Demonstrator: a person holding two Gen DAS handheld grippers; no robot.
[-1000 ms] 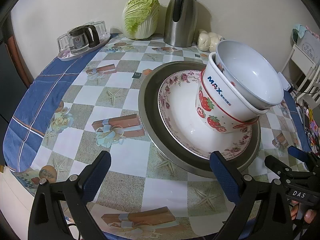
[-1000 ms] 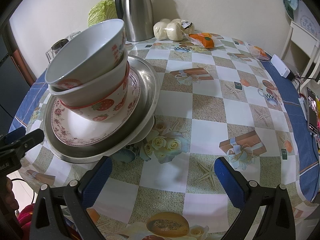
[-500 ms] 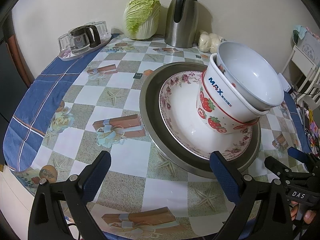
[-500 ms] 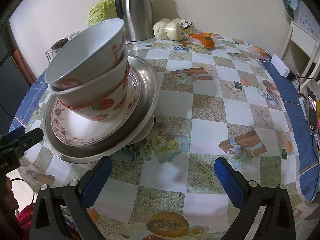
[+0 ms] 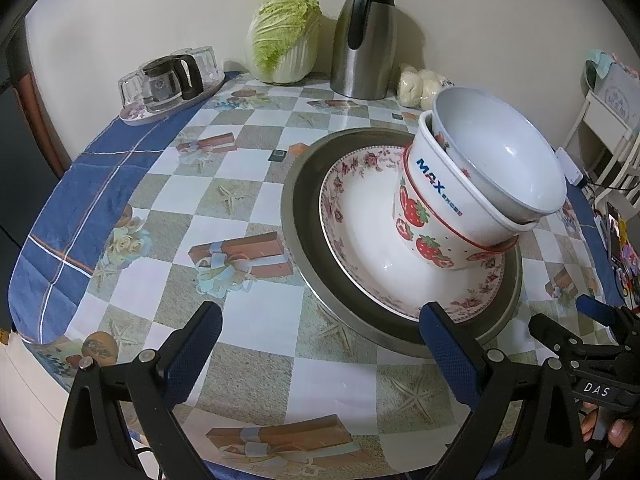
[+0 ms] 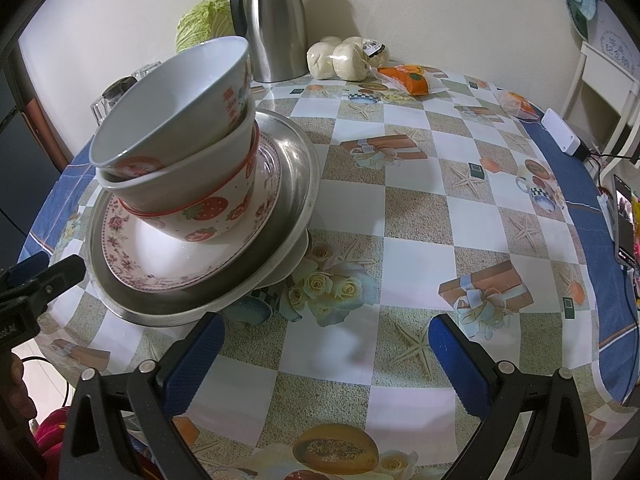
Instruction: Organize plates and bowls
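A stack stands on the table: a steel plate [image 5: 298, 216] [image 6: 296, 184] at the bottom, a floral plate [image 5: 356, 216] [image 6: 160, 256] on it, then a strawberry bowl [image 5: 424, 236] [image 6: 212, 216], a white MAX bowl [image 5: 444, 184] [image 6: 192, 176] and a white top bowl [image 5: 500, 156] [image 6: 176, 112], nested and tilted. My left gripper [image 5: 320, 332] is open and empty at the near edge, left of the stack. My right gripper [image 6: 326, 340] is open and empty, to the stack's right.
A steel thermos [image 5: 366, 36] [image 6: 276, 20], a cabbage [image 5: 286, 36], a tray with a glass pot and cups [image 5: 168, 84], buns [image 6: 344, 58] and an orange packet [image 6: 412, 78] stand at the back. A phone [image 6: 624, 216] lies at the right edge.
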